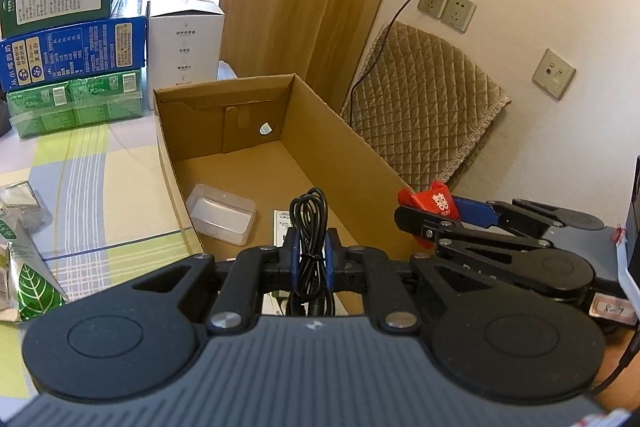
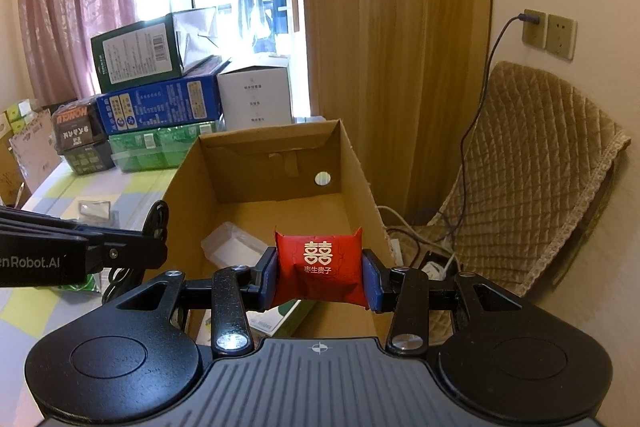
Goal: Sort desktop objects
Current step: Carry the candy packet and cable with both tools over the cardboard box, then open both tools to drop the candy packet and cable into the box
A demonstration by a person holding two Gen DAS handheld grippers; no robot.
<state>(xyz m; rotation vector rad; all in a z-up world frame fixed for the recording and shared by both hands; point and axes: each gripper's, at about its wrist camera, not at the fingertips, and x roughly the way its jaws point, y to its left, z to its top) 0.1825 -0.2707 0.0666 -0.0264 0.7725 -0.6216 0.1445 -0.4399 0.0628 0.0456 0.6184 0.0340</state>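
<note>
Ideally, left gripper, clamping the coiled cable, and right gripper, squeezing the red packet, release low inside the cardboard box.

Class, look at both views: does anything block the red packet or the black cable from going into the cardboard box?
Nothing visible does. The right gripper holds the red packet and the left gripper the black cable, both over the near end of the open box, whose floor is mostly bare.
</note>
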